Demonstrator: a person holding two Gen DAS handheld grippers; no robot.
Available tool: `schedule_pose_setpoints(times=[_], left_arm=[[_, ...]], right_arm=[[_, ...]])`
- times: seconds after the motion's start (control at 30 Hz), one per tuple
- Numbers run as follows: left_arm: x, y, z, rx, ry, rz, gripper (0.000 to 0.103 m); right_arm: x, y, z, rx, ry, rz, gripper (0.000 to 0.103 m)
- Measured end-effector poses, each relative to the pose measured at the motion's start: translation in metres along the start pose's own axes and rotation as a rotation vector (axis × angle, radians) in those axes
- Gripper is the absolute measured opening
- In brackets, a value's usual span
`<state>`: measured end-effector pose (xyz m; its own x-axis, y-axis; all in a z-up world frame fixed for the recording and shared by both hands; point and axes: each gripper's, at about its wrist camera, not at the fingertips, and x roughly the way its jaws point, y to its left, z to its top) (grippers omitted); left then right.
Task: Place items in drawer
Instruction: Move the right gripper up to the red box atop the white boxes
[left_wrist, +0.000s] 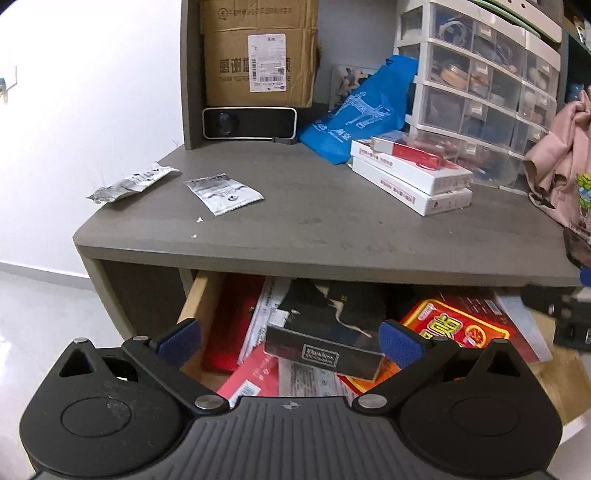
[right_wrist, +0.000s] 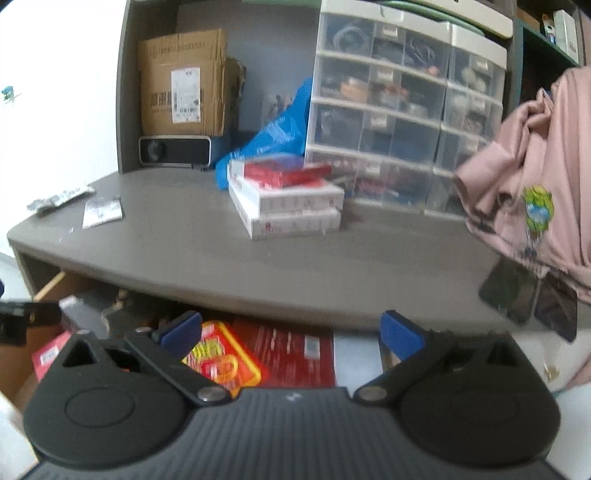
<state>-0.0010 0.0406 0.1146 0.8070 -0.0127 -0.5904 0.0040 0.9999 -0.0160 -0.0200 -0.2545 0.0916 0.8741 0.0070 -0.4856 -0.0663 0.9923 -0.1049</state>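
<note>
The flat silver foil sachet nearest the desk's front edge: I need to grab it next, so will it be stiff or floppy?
The flat silver foil sachet probably flexes: it looks thin and slightly crinkled. It lies flush on the grey desk top, so pinching an edge may be awkward. Likely light.

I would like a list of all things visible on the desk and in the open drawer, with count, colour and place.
cardboard box: 1, brown, desk back
projector: 1, black, under the box
blue bag: 1, desk back
white cartons: 2, stacked, desk right
red pack: 1, atop cartons
silver sachets: 2, desk left
organiser: 1, clear, right
pink garment: 1, right edge
drawer: 1, open, cluttered
dark box: 1, in drawer
left gripper: open
right gripper: open
</note>
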Motion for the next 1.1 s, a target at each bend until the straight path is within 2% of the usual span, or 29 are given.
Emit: schedule_pose_setpoints(times=[0.27,0.63,1.1], left_arm=[[0.009,0.012,0.013,-0.017,-0.001,0.02,0.103],[0.016,0.017,0.019,-0.021,-0.004,-0.014,0.103],[0.02,0.018,0.014,-0.025,0.002,-0.07,0.103]], right_arm=[[0.036,0.016,0.043,-0.115,-0.03,-0.007,0.103],[0.086,0.039,0.103,-0.274,-0.072,-0.016,0.103],[0.165,0.099,0.122,-0.629,-0.088,-0.184,0.103]])
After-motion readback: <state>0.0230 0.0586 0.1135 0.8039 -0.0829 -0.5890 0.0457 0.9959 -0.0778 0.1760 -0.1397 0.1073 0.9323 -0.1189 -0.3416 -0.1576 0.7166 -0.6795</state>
